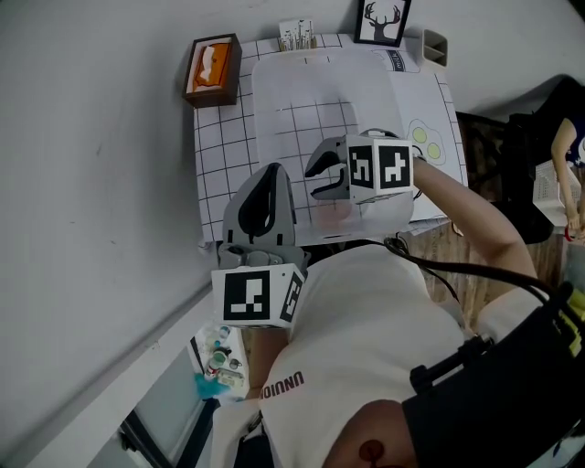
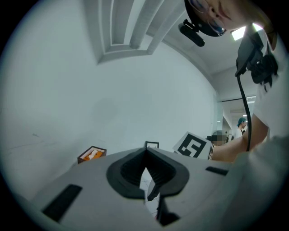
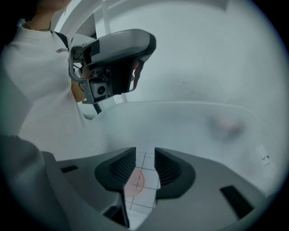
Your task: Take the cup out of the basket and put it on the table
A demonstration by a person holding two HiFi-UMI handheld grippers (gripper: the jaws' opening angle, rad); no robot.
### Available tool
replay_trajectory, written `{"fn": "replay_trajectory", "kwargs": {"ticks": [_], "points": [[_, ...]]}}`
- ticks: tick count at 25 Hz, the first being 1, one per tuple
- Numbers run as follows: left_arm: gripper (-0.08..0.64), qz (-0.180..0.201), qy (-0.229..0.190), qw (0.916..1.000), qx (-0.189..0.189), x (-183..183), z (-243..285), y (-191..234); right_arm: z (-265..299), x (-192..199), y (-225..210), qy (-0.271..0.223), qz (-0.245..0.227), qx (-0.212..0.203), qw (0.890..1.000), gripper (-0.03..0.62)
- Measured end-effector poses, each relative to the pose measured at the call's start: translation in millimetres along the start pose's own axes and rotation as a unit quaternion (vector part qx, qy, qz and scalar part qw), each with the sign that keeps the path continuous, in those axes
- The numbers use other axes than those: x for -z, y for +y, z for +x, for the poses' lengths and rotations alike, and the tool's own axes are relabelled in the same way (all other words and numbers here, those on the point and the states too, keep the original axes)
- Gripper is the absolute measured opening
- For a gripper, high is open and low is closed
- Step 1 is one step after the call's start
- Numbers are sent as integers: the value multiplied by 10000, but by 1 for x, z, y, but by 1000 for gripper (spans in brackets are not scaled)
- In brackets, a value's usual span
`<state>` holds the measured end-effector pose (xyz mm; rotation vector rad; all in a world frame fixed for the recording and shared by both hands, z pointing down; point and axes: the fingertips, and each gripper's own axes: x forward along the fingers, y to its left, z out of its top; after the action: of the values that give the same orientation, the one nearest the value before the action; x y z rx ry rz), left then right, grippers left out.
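Note:
A large see-through white basket (image 1: pixel 274 101) stands on the grid mat (image 1: pixel 219 155); its cloudy wall (image 3: pixel 194 126) fills the right gripper view. My right gripper (image 1: pixel 320 176) hangs at the basket's near edge, pointing left. Its jaws (image 3: pixel 144 159) are open, with nothing pressed between the pads. Below the gap a pale pink round shape (image 3: pixel 134 182) lies on the grid, and a faint pink tint (image 1: pixel 336 216) shows under the gripper; I cannot tell whether this is the cup. My left gripper (image 1: pixel 267 186) is raised near the table's front left, pads (image 2: pixel 146 155) together and empty.
At the back of the table stand a brown tissue box (image 1: pixel 212 68), a small white card holder (image 1: pixel 296 35), a framed deer picture (image 1: pixel 382 20) and a small bin (image 1: pixel 435 46). A paper with two round marks (image 1: pixel 425 142) lies at the right. A wall runs along the left.

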<state>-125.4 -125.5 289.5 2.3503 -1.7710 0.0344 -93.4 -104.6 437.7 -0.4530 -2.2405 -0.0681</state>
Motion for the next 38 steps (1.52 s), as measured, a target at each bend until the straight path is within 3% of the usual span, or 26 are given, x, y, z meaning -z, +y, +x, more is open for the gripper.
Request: {"fn": "replay_trajectory", "kwargs": {"ticks": [5,18,38], "points": [[12,17,41,10000,2,2,2,1,10,12,3,532,-466,-137,9974,140],[12,56,73,9998,-194,5,2,11,37,50,17,1511,-906,-765,9814,140],[12,24,77,9995,-311,8,2,16,64,82,13,2019,-925,-839,9714,118]]}}
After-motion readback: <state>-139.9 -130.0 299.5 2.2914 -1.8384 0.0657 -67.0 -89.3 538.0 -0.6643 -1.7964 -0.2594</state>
